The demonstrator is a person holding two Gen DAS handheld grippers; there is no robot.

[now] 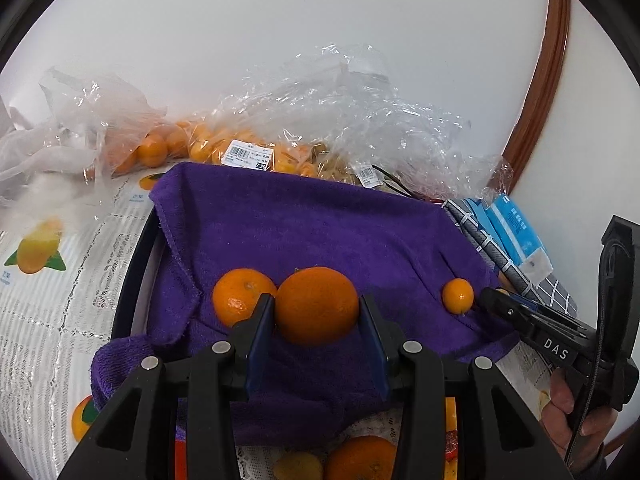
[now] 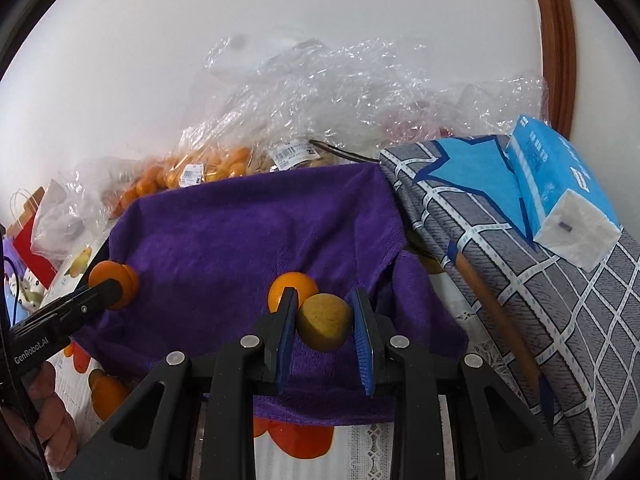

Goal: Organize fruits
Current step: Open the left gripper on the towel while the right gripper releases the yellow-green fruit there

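A: Left claw [image 1: 316, 332] status?
B: Closed on an orange [image 1: 317, 305], pads on both its sides, over the purple towel [image 1: 304, 224]. A second orange [image 1: 240, 296] sits on the towel just left of it, touching the left finger.
A: Right claw [image 2: 325, 338]?
B: Clamped on a small yellow-brown fruit [image 2: 325, 322], dull skin, can't tell what kind. Also over the towel, toward its right part.
A: Anything behind it?
B: Small orange fruit [image 2: 294, 286] on the towel, just beyond the right claw's left finger. Left wrist view shows it too, right part of the towel, right claw's tip just beside it.
A: Towel on what?
B: Draped over a dark round-rimmed tray [image 1: 128, 280]; only the rim shows at the left. The tray sits on the counter [image 1: 48, 320], which has a lace cloth with fruit prints.
A: Rest of the fruit?
B: Far side: clear bags [image 1: 248, 148] of small oranges with price labels, against the wall. More crumpled clear plastic to their right.
A: Right side?
B: Folded grey checked cloth [image 2: 520, 272] with a blue star, blue tissue pack [image 2: 560, 184] on top. Well apart from the fruit.
A: Hands?
B: A hand [image 1: 576, 412] on the right claw's handle is visible in the left view; one [image 2: 52, 412] on the left handle in the right view.
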